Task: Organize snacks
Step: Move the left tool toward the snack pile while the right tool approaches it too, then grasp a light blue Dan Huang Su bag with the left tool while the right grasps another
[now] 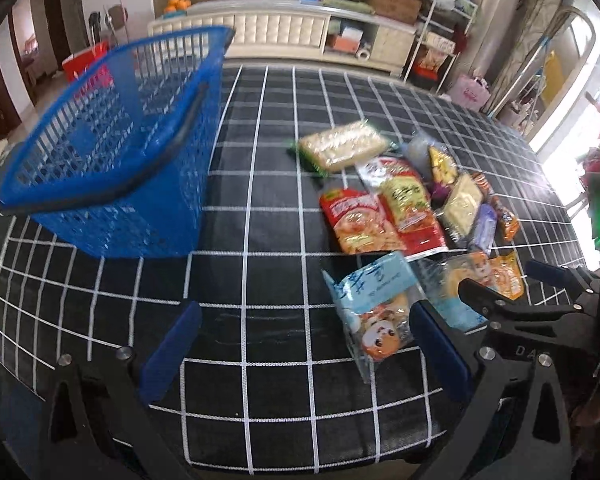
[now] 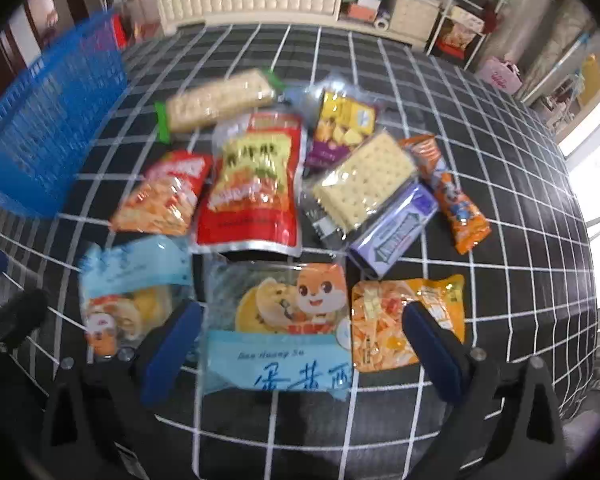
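A blue basket is seen standing on the checked tabletop, well apart from a heap of snack packets to its right. The left gripper is held wide open with nothing between its fingers. The right gripper is likewise spread open (a light-blue pastry packet lies between its fingers, apparently ungripped).

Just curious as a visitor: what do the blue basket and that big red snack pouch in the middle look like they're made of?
The blue basket looks like molded plastic: uniform colour, slotted lattice walls, with a dark handle, probably plastic too. The red snack pouch seems to be glossy plastic film, possibly foil-lined, judging by its shine and silvery sealed bottom edge.
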